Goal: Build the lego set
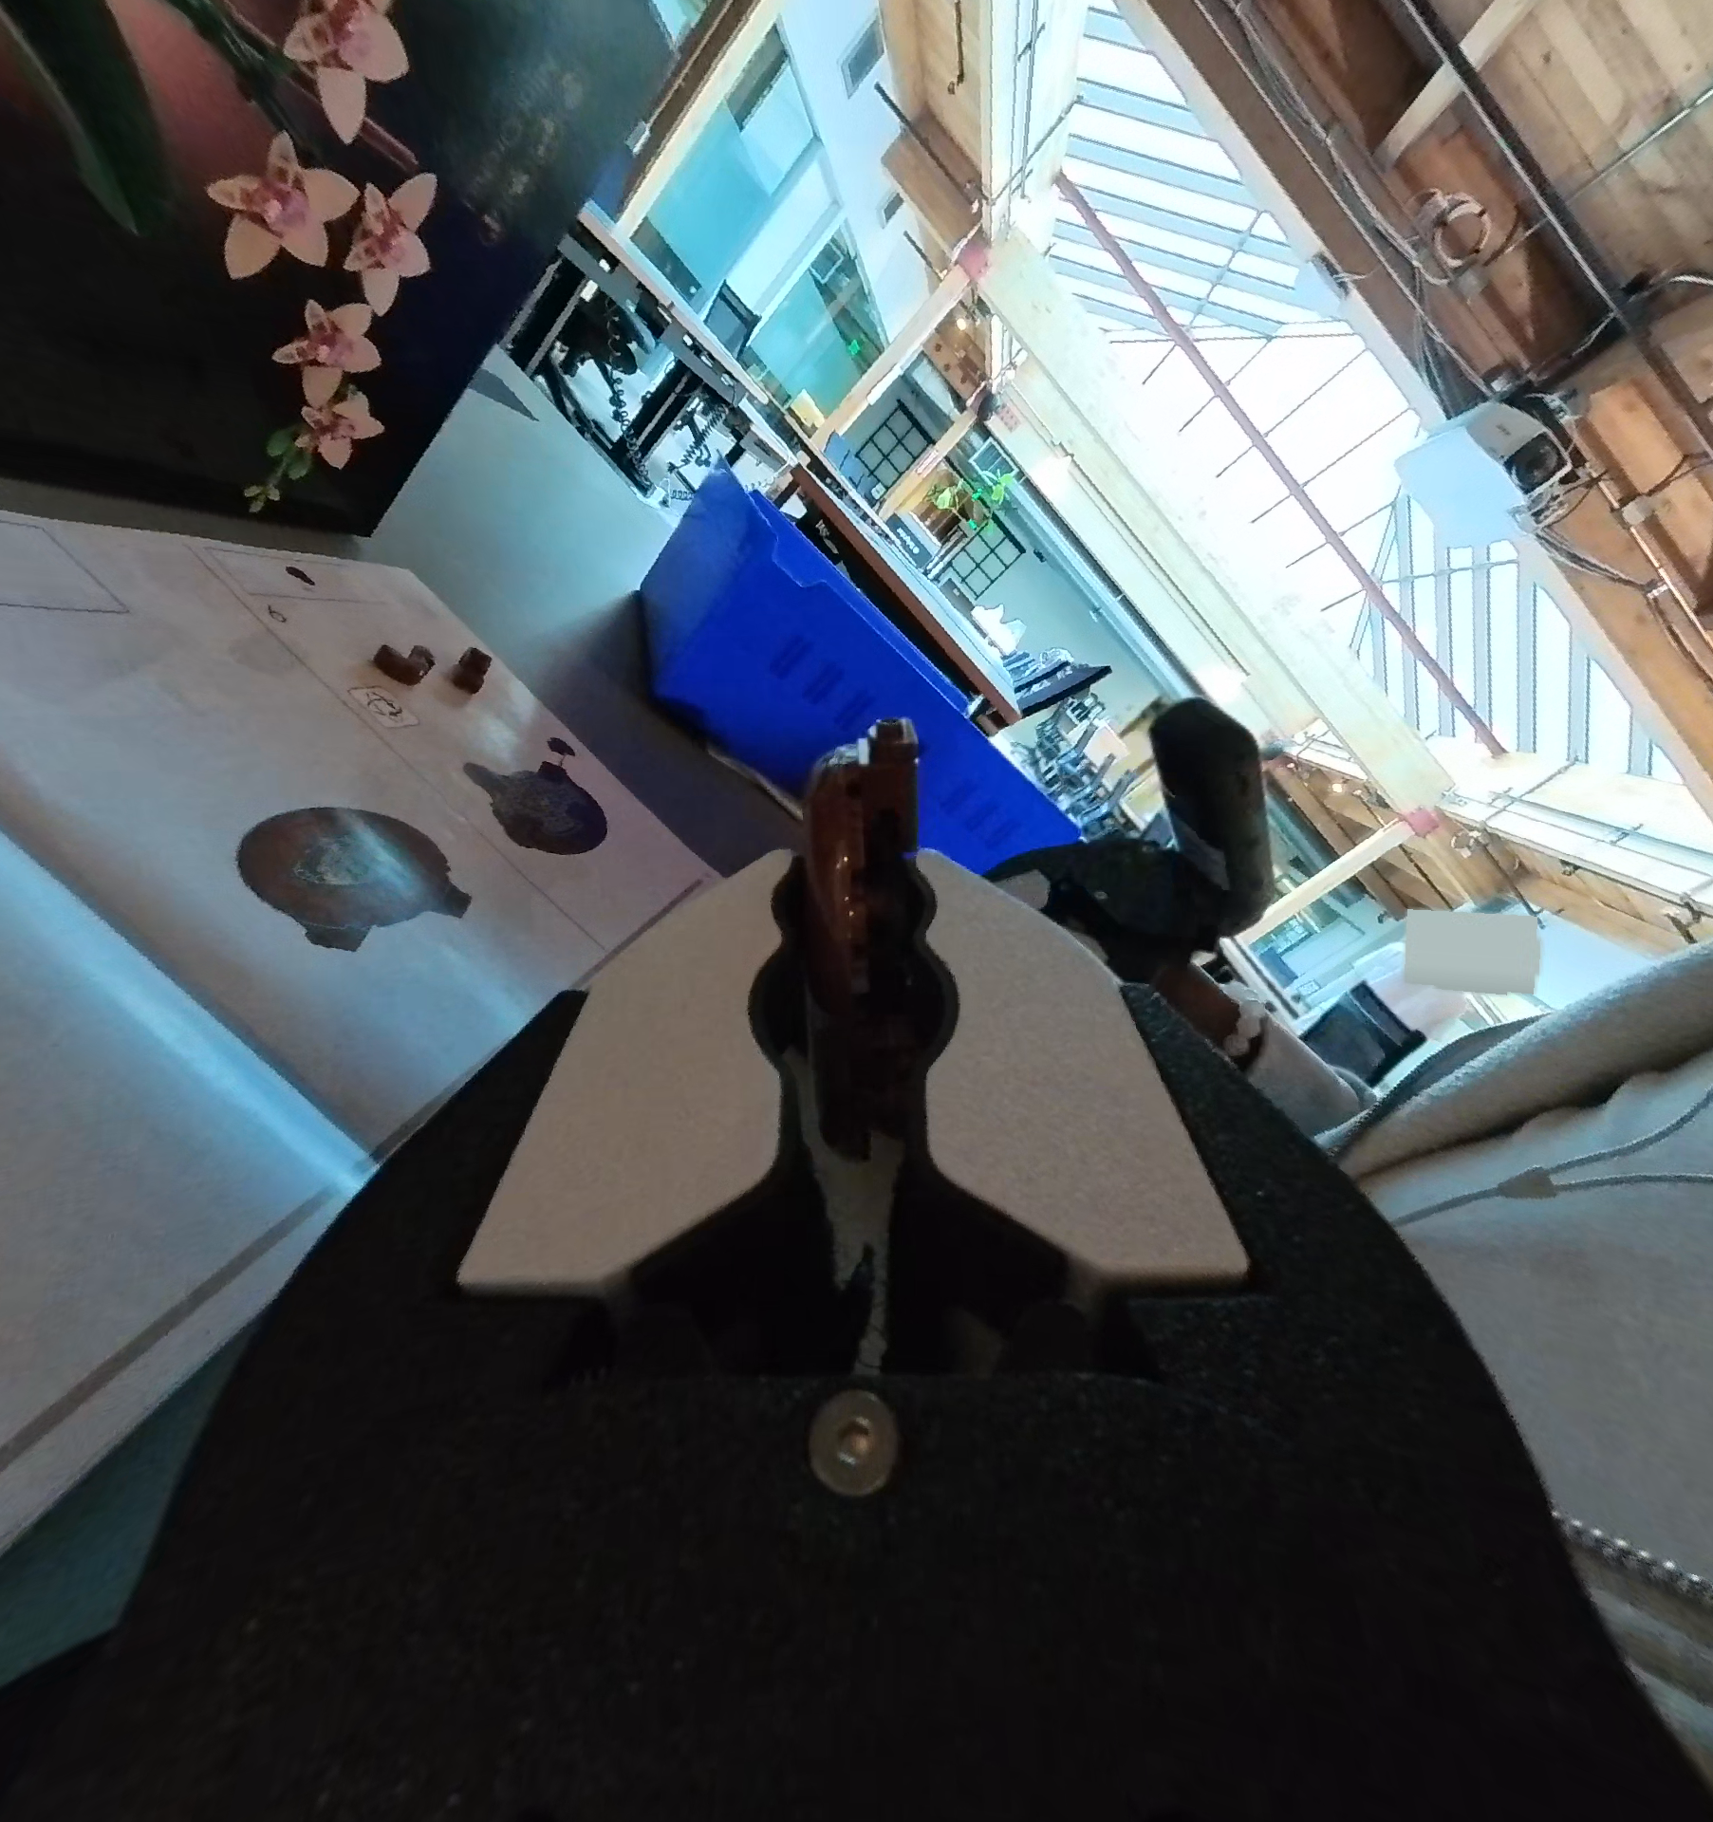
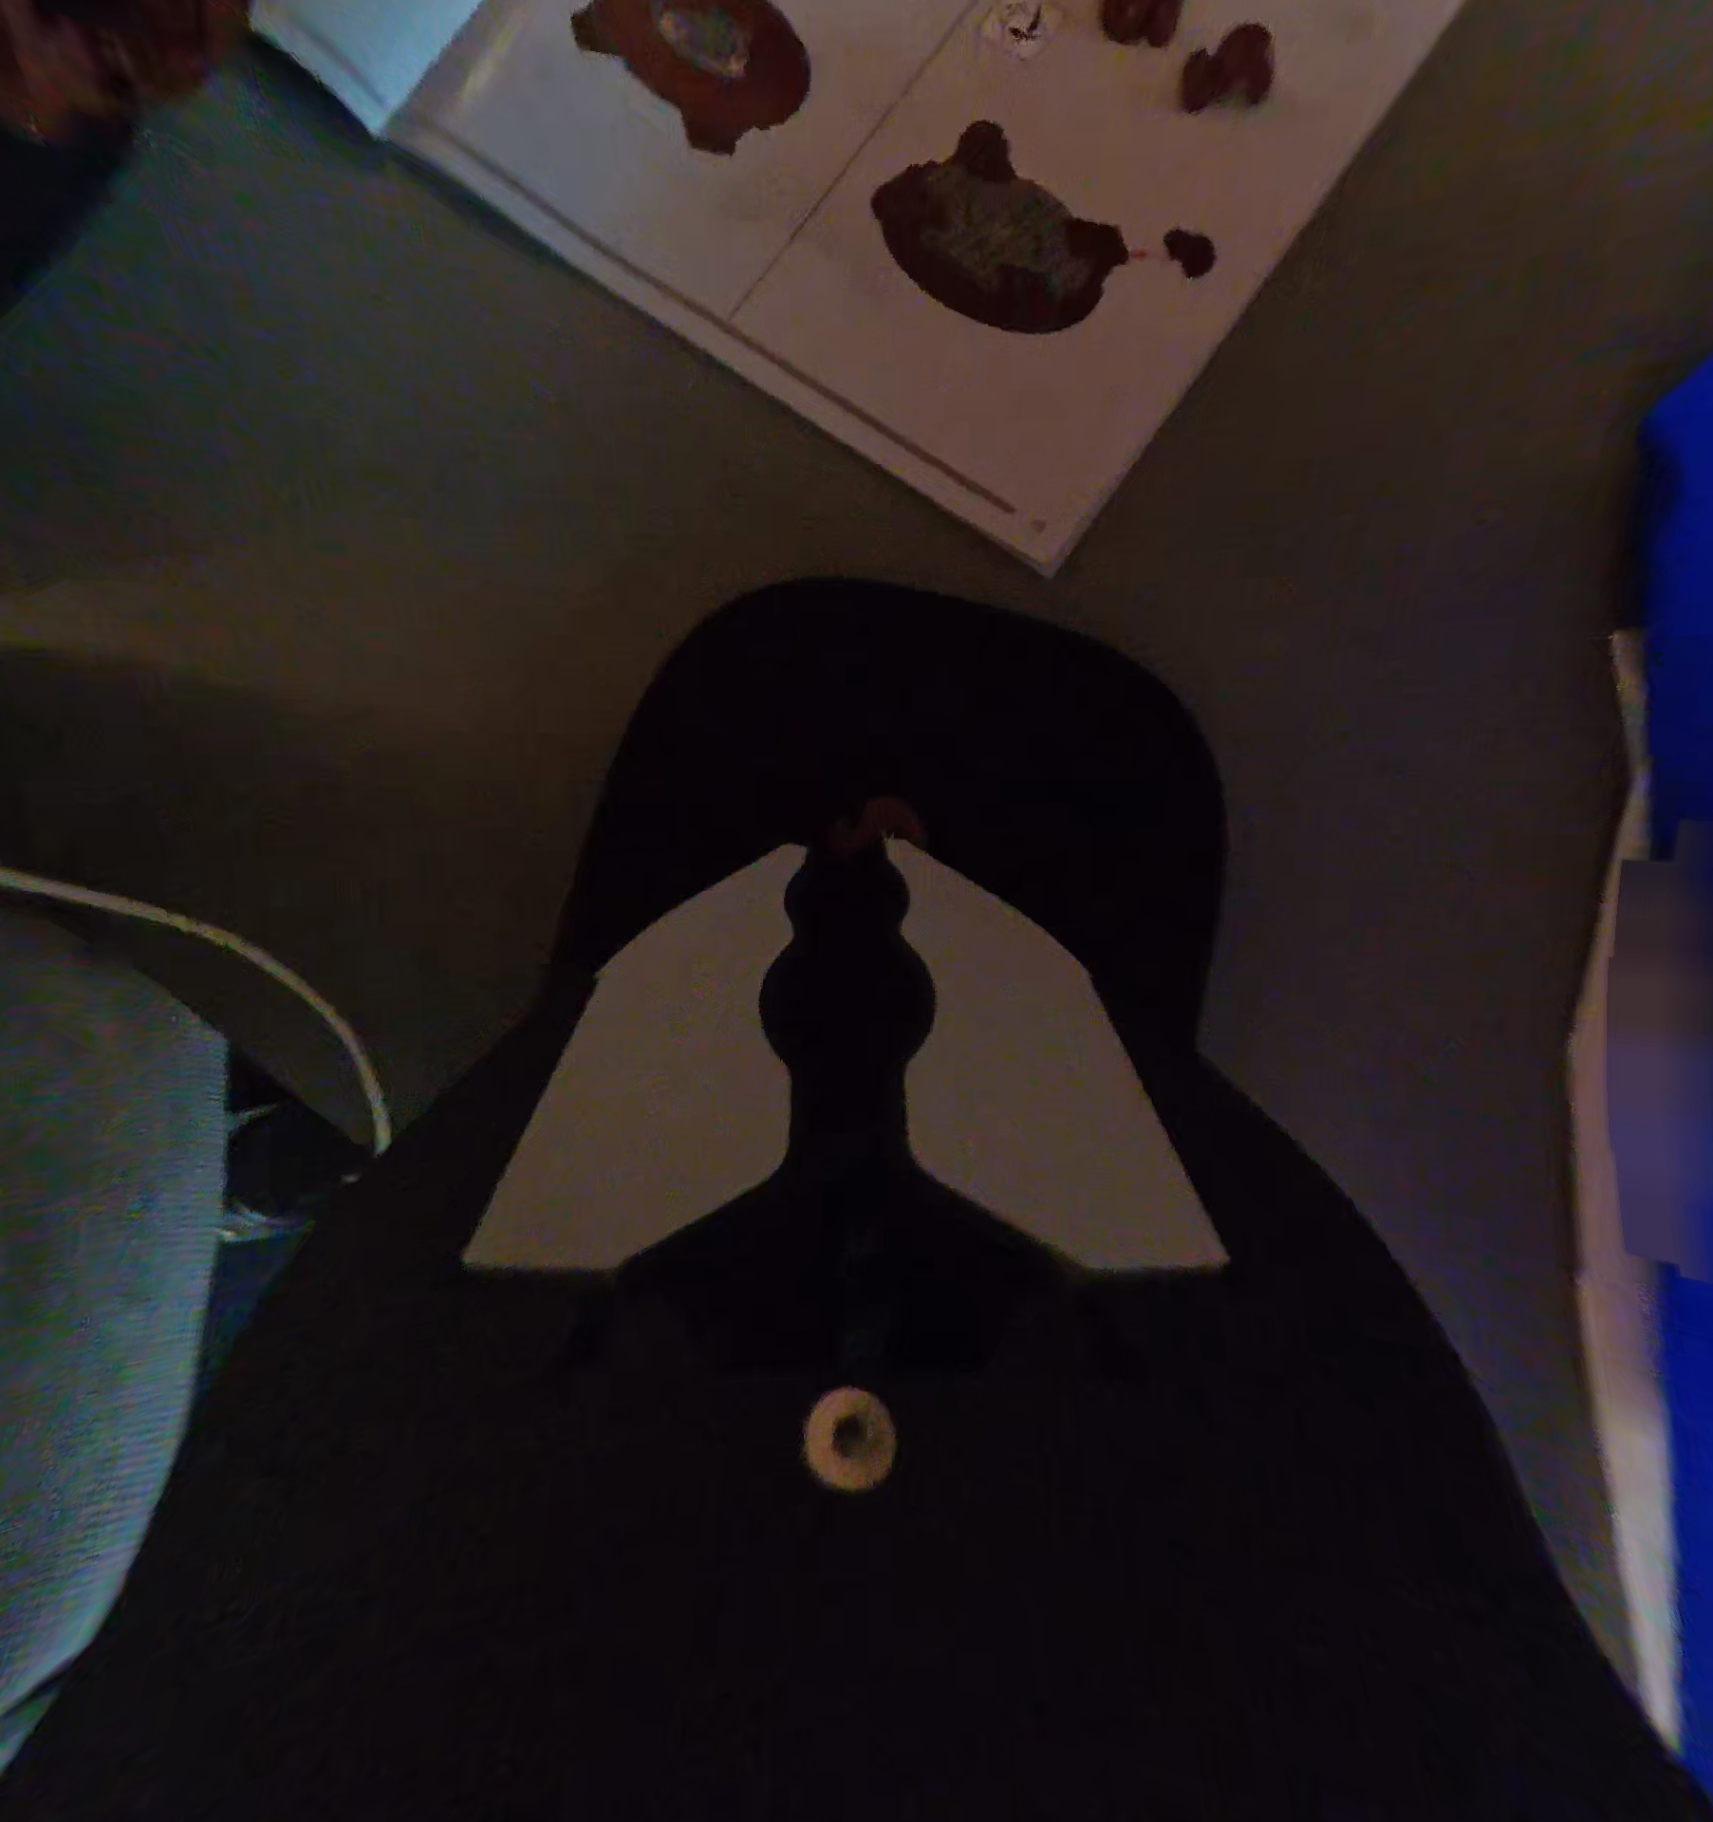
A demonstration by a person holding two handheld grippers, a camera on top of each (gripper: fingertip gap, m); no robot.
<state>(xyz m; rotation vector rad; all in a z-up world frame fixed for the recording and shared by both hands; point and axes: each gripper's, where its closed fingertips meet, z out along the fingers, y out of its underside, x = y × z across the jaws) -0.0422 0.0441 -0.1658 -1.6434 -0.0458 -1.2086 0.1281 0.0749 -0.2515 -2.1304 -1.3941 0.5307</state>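
In the left wrist view my left gripper [image 1: 867,868] is shut on a flat dark brown brick assembly [image 1: 857,838], which stands upright between the white pads and sticks out past them. It is held in the air beside an open instruction booklet [image 1: 191,769] on the table. My right gripper shows farther right in this view [image 1: 1207,789]. In the dark right wrist view my right gripper [image 2: 857,853] points down at the grey table [image 2: 339,444]. Its pads are nearly together on a small reddish-brown piece [image 2: 877,818] at the tips. The booklet [image 2: 980,394] lies just ahead.
Two small loose brown bricks [image 1: 403,663] [image 1: 470,668] lie on the booklet's far page. A box printed with orchids [image 1: 142,246] stands behind it. A blue bin [image 1: 813,641] stands beyond the table edge and also shows in the right wrist view [image 2: 1710,690]. A person's clothing is close by [image 2: 44,1183]. My right fingertips sit around 20 cm from my left ones.
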